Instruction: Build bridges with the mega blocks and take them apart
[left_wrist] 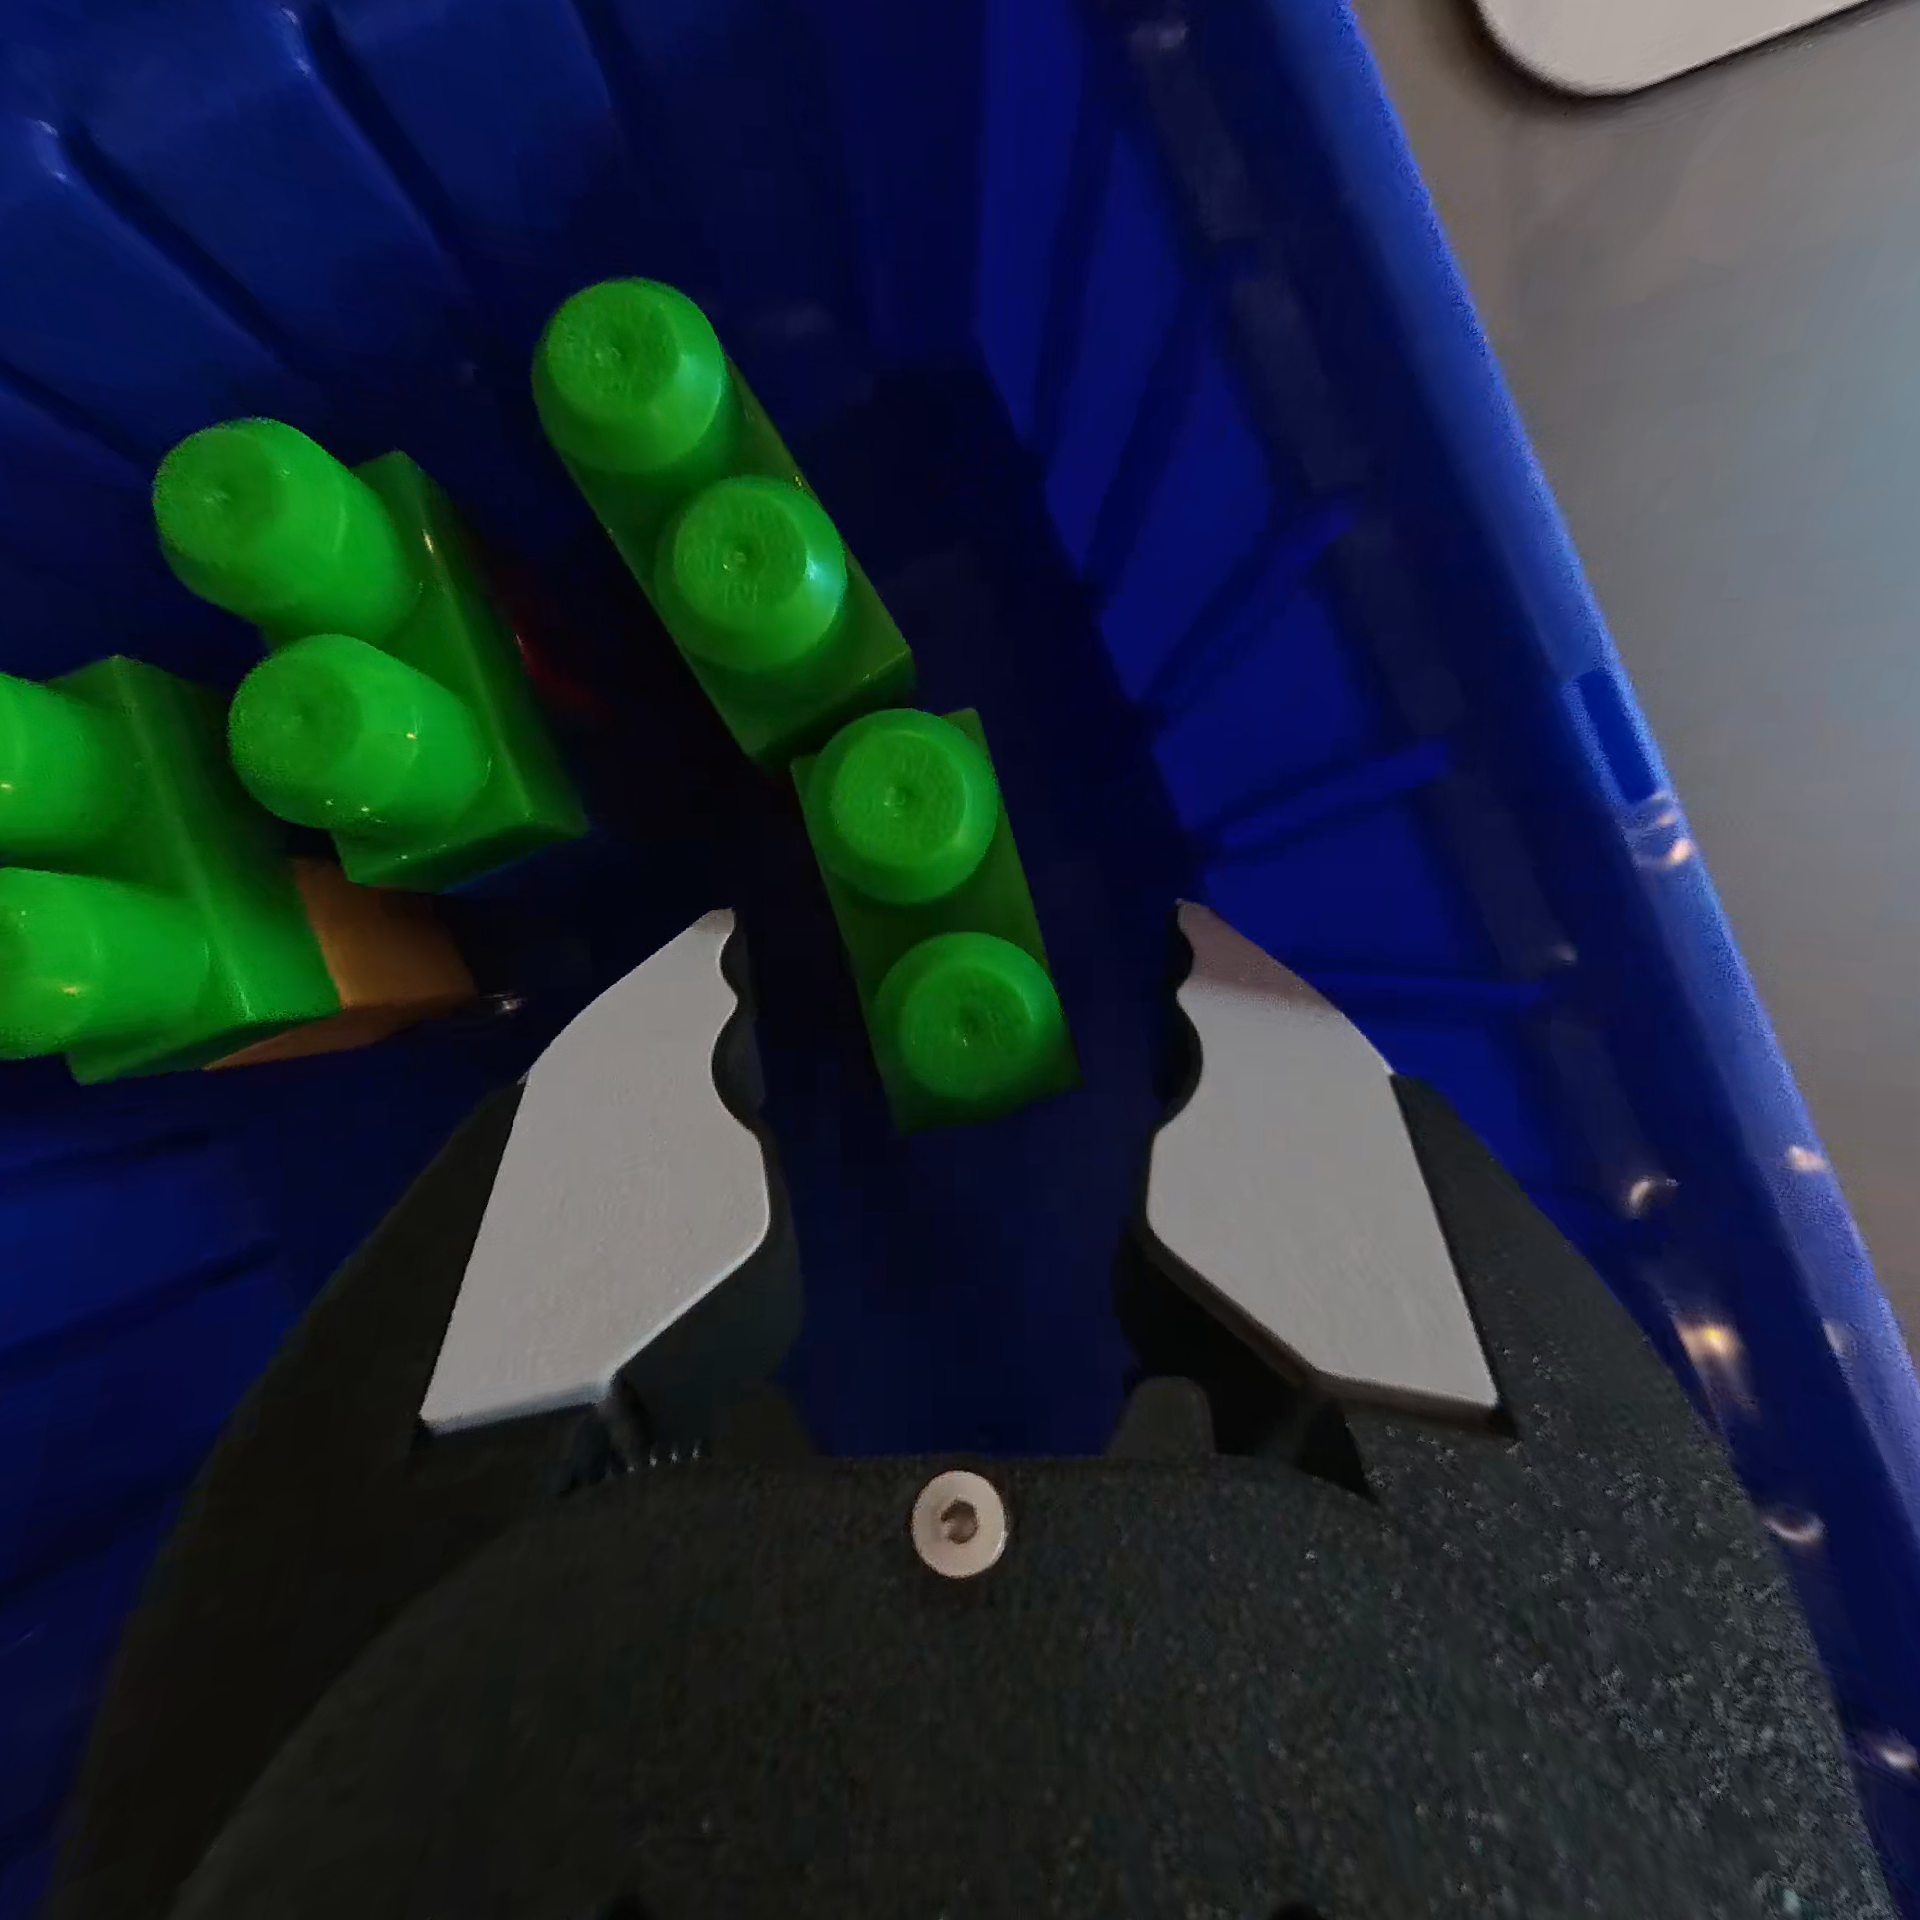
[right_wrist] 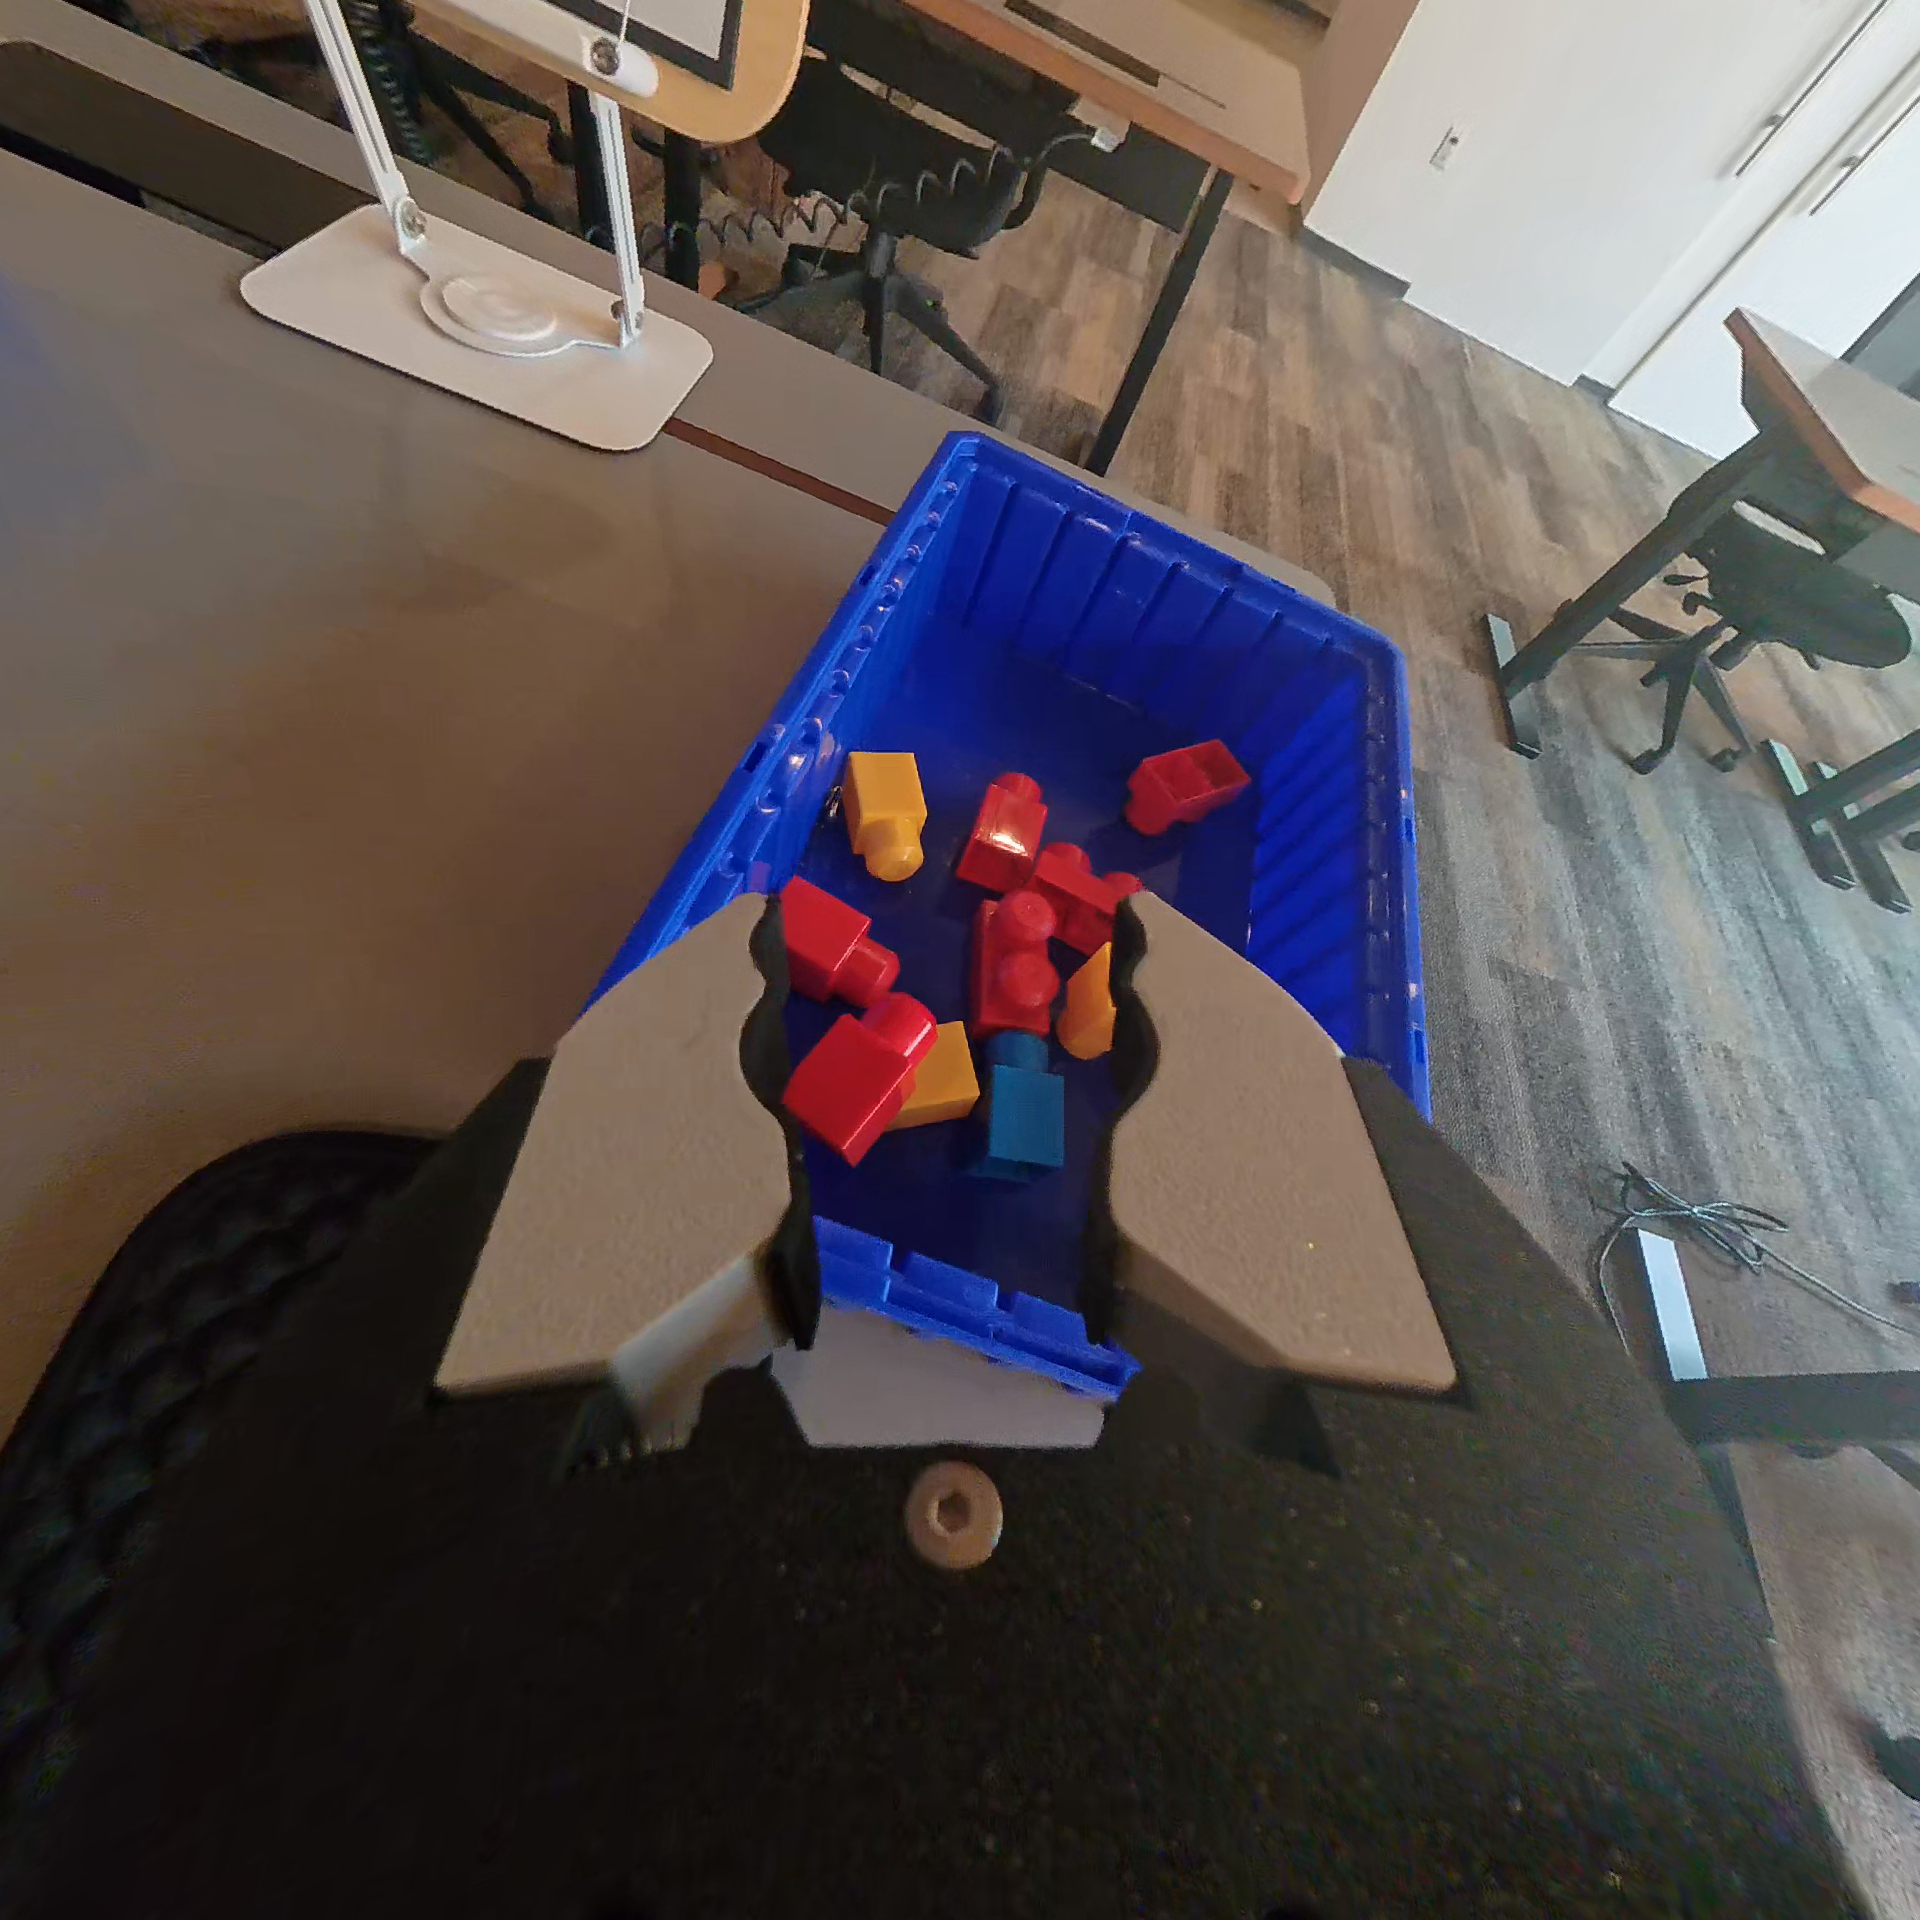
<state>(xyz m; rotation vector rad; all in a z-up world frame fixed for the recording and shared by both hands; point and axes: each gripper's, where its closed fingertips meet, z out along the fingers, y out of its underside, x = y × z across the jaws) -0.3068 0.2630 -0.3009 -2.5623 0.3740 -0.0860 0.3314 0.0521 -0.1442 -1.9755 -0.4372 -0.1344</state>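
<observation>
Here the left tongs [left_wrist: 956, 925] gape wide inside the blue bin [left_wrist: 1351, 520], empty, just above a two-stud green block [left_wrist: 940, 914] whose long axis runs away from them, studs up. Four green blocks show in all. The right tongs [right_wrist: 945, 914] hover open over another blue bin [right_wrist: 1143, 582] on the worktop [right_wrist: 364, 675], holding six red, four yellow and one blue block [right_wrist: 1023, 1112].
</observation>
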